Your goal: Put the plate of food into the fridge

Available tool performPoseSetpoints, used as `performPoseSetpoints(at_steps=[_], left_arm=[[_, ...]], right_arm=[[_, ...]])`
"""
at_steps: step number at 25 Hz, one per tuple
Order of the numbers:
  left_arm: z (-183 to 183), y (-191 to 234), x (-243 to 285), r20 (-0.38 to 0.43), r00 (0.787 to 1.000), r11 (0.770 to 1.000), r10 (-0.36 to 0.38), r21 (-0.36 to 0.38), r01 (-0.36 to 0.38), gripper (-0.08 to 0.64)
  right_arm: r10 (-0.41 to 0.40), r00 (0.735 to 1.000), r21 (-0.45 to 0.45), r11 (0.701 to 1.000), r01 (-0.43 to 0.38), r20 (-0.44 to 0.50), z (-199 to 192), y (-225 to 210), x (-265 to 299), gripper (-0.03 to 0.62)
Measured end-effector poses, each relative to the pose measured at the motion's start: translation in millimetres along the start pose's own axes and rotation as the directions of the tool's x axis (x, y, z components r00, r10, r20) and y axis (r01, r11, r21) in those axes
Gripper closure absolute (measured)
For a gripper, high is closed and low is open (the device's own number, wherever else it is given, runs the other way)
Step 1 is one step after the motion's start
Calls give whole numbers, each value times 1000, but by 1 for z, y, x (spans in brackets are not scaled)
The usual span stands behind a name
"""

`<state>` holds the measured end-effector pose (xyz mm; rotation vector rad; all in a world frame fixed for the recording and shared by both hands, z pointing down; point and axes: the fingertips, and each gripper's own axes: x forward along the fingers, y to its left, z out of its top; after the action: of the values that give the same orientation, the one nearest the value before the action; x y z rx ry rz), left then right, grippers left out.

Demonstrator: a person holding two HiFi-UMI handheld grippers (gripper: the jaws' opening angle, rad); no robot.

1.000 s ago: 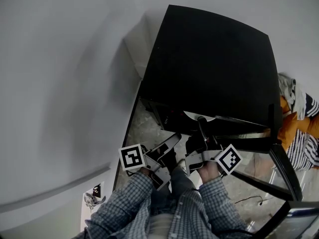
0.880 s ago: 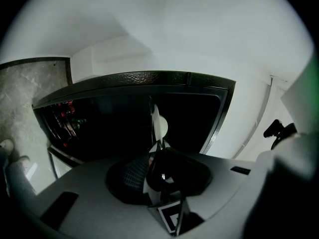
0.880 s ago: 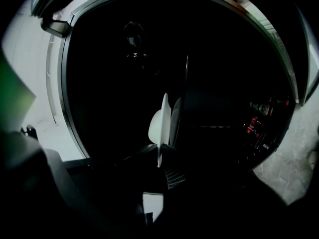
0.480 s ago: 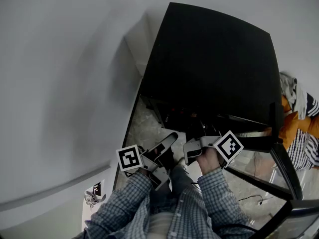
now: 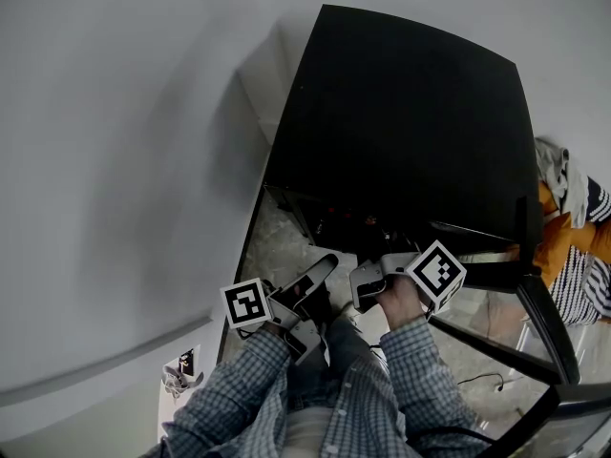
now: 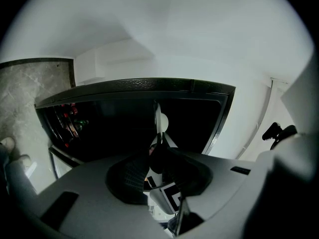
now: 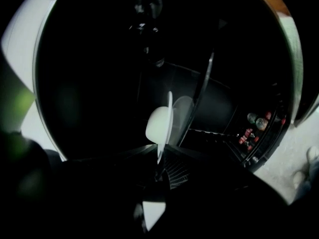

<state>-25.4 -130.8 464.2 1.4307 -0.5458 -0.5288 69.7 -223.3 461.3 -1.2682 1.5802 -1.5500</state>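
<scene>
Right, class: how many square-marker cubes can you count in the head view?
2. One cube is on the left gripper at lower left; the other cube is on the right gripper, nearer the fridge. None seems hidden.

Both plaid-sleeved forearms reached toward the far side, close together. The left gripper (image 5: 327, 263) angled rightward, jaws pressed together; the right gripper (image 5: 368, 275) clamped the plate (image 7: 160, 126) by its rim.

A pale grey plaster wall (image 5: 124, 160) fills the left and meets a mottled grey stone floor (image 5: 272, 246). At the far right a heap of orange and striped cloth (image 5: 573, 237) lies beside a black metal frame (image 5: 549, 335). A thin dark cable (image 5: 482, 382) curls on the floor. A small black-and-white scrap (image 5: 179, 372), perhaps paper, lies by the wall.
</scene>
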Motion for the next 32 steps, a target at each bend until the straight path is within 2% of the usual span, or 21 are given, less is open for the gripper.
performPoseSetpoints(at_steps=[7, 11, 14, 18, 28, 32], left_arm=[[-2, -2, 1, 2, 1000, 1000, 4, 24, -4, 449], [-4, -3, 2, -3, 1000, 999, 7, 35, -7, 449], [-5, -4, 1, 0, 1000, 999, 5, 38, -5, 449], [-5, -4, -1, 5, 1000, 999, 0, 38, 0, 449], [-7, -5, -3, 6, 1000, 998, -2, 55, 2, 449], [-9, -6, -4, 6, 1000, 997, 13, 82, -13, 457]], right_arm=[[2, 997, -133, 991, -12, -78, -4, 6, 0, 545], [12, 995, -147, 989, -27, -102, -7, 8, -2, 511], [-28, 990, -172, 985, 4, -135, -12, 4, -4, 500], [-81, 982, -246, 969, 37, -171, -16, 0, -3, 497], [-75, 967, -354, 935, -16, -243, -28, -2, -15, 492], [-82, 969, -433, 901, -27, -232, -29, -3, -27, 494]])
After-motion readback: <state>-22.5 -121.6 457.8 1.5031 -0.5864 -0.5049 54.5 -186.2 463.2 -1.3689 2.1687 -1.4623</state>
